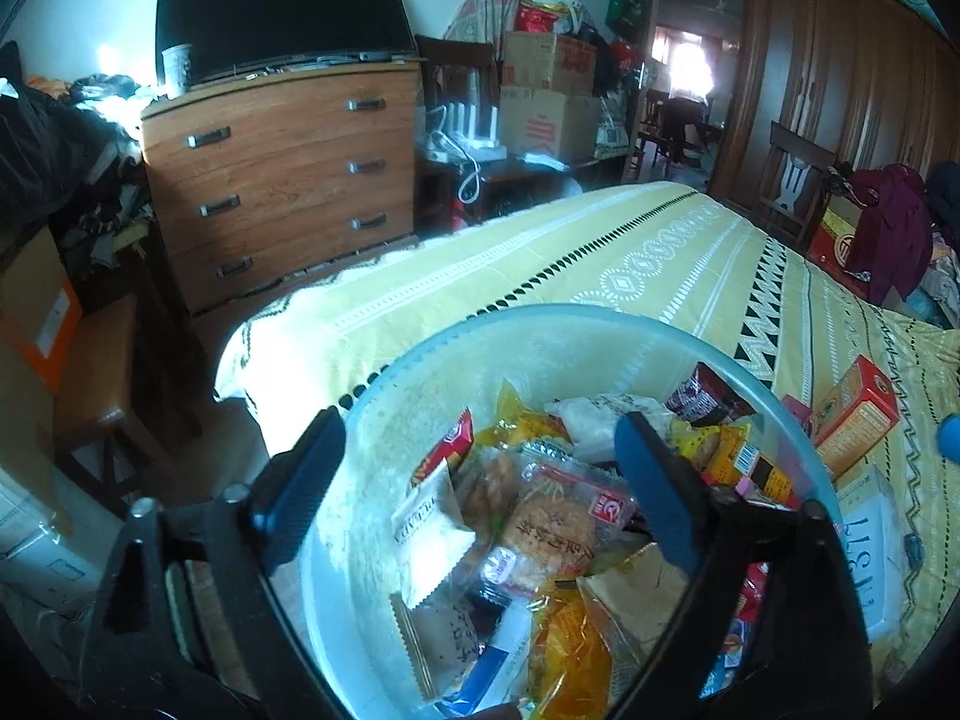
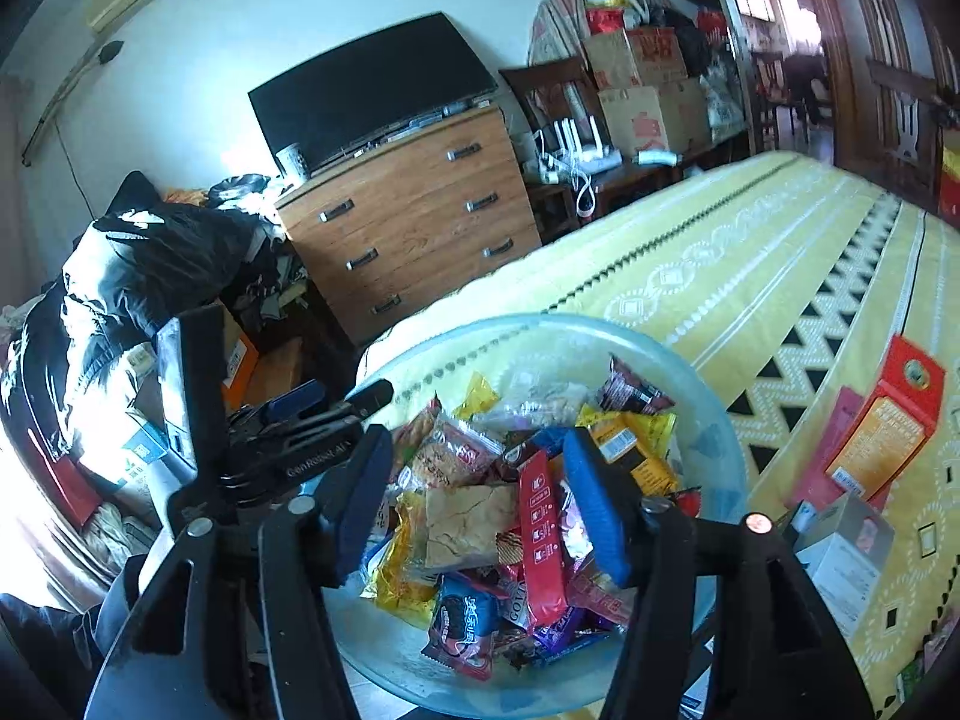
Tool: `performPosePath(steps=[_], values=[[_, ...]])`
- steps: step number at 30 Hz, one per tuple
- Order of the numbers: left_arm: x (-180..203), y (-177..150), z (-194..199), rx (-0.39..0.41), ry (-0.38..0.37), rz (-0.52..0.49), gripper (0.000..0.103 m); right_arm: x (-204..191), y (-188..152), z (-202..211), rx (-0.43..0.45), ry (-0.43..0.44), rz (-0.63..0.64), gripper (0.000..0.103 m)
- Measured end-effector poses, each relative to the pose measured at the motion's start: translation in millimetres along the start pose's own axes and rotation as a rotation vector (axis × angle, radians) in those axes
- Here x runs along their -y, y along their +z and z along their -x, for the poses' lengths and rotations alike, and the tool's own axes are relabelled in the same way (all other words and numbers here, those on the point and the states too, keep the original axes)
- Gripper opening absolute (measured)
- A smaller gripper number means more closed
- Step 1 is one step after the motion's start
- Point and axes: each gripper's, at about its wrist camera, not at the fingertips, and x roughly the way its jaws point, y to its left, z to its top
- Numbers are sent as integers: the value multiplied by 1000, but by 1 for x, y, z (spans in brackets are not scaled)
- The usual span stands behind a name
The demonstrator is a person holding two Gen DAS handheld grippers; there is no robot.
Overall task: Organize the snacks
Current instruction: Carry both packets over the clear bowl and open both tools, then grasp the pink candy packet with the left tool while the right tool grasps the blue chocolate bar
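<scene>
A clear round bowl (image 1: 540, 317) (image 2: 540, 322) full of wrapped snacks sits near the edge of a bed with a yellow patterned cover (image 1: 600, 252). My left gripper (image 1: 480, 462) is open wide over it. One blue finger is outside the bowl's left wall and the other is above the snacks, over a biscuit pack (image 1: 552, 516) and a white packet (image 1: 429, 534). My right gripper (image 2: 480, 492) is open above the pile. A long red wrapper (image 2: 543, 534) lies between its pads, loose in the bowl. The left gripper (image 2: 336, 402) shows at the bowl's left rim.
An orange-red box (image 1: 858, 414) (image 2: 882, 426), a pink packet (image 2: 822, 456) and a white box (image 1: 870, 540) (image 2: 840, 546) lie on the bed right of the bowl. A wooden dresser (image 1: 282, 180) with a TV (image 1: 276, 12) stands beyond the bed's edge. Cartons (image 1: 546, 96) are stacked further back.
</scene>
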Motion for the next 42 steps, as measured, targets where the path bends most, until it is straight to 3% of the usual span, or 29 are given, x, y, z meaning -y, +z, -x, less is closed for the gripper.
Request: performPosePath(steps=[2, 4, 9, 10, 16, 19, 23, 27, 37, 42], values=[[2, 0, 0, -2, 5, -7, 94, -7, -1, 12, 35, -22, 25, 69], [3, -1, -1, -9, 6, -12, 94, -14, -2, 27, 73, -60, 49, 85], [8, -1, 4, -2, 6, -21, 94, -33, -6, 69, 200, -149, 103, 95], [10, 0, 7, 4, 4, -23, 94, -37, -8, 80, 227, -176, 117, 102], [26, 1, 25, 33, -17, -44, 94, -50, -29, 130, 344, -238, 149, 103], [38, 2, 36, 55, -33, -62, 94, -46, -46, 147, 376, -212, 124, 103], [57, 2, 51, 80, -59, -91, 94, -29, -78, 161, 360, -174, 27, 103], [78, 0, 62, 100, -89, -130, 94, -11, -113, 171, 310, -210, -36, 103], [157, -16, 90, 116, -195, -246, 95, 42, -193, 243, 322, -439, -153, 103], [214, -44, 120, 113, -355, -372, 95, 73, -236, 264, 248, -526, -211, 103]])
